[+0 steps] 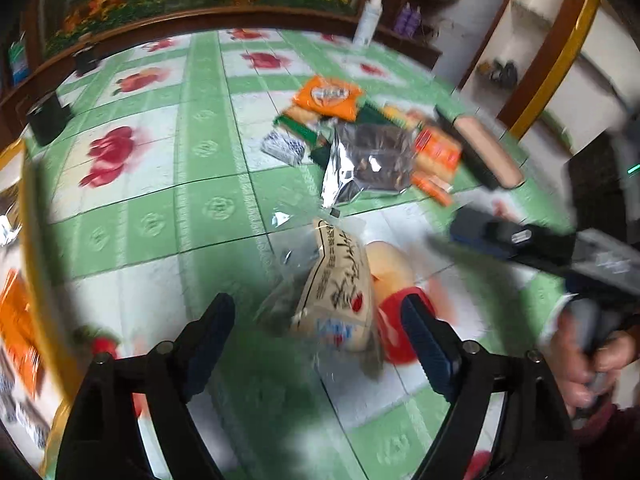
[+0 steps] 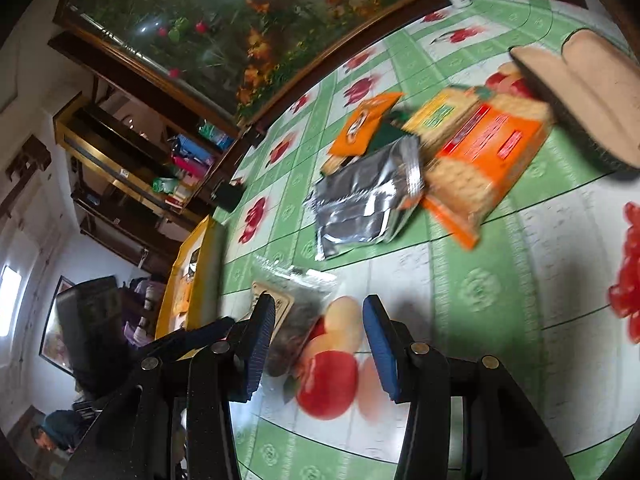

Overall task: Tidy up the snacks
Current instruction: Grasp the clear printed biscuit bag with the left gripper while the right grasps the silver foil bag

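A beige snack bag [image 1: 340, 280] with a clear plastic side lies on the green flowered tablecloth [image 1: 160, 208]. My left gripper [image 1: 317, 314] hangs over it, open wide, with the bag in the gap and neither pad touching it. My right gripper [image 1: 516, 240], held by a hand [image 1: 588, 344], reaches in from the right. In the right wrist view the same bag [image 2: 288, 316] lies by the left finger of my right gripper [image 2: 318, 312], which is open. A pile of snacks sits beyond: an orange pack [image 1: 328, 96], a silver foil bag [image 1: 368, 160] and an orange cracker box [image 1: 436, 152].
A yellow tray [image 1: 32, 240] holding snacks stands at the left, and it shows again as a yellow tray [image 2: 200, 272] in the right wrist view. A brush [image 1: 480, 148] lies right of the pile. Two black boxes [image 1: 48, 120] and a white bottle [image 1: 370, 16] stand near the far edge.
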Tool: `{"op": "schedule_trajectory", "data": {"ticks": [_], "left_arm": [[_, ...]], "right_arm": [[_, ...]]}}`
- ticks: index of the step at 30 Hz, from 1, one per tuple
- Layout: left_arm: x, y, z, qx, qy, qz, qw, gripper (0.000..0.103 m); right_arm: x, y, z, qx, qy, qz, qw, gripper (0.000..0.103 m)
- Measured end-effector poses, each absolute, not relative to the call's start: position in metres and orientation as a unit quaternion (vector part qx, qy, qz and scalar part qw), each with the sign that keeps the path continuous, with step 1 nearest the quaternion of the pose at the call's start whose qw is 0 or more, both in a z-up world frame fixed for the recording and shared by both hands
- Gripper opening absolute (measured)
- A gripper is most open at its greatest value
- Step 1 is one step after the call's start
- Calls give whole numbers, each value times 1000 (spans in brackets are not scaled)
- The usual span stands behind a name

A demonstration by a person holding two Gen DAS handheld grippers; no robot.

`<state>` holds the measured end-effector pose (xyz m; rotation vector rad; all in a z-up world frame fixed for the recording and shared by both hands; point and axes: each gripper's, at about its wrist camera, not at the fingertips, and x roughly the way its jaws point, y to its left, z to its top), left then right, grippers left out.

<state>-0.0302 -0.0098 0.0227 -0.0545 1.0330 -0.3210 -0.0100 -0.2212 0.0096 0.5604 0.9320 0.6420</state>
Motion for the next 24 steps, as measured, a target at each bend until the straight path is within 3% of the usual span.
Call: {"op": "schedule_trajectory", "data": {"ticks": [3, 6, 7, 15, 17, 19, 22, 24], "left_arm": [[-22, -21, 13, -11, 479, -142, 866, 84], [-23, -23, 13, 0, 464, -127, 877, 57], [-23, -20, 14, -7, 461, -128, 878, 53], [-22, 28, 12, -80, 430, -107, 893, 51], [-22, 33, 12, -79, 419, -98, 899, 51], [-22, 36, 12, -86, 414, -101, 900, 51], [-22, 40, 12, -93, 412, -104, 900, 51], [-22, 42, 13, -97, 410, -103, 901, 50]], "right_arm": [[-3, -225, 19, 257, 433, 291, 814, 51], [9, -219, 28, 238, 436, 273, 824, 66], [13, -218, 30, 235, 435, 269, 826, 71], [53, -181, 20, 160, 468, 200, 846, 79], [57, -165, 20, 127, 463, 179, 859, 89], [60, -149, 18, 95, 464, 166, 865, 92], [64, -123, 12, 28, 465, 149, 872, 91], [62, -119, 5, 11, 459, 153, 875, 86]]}}
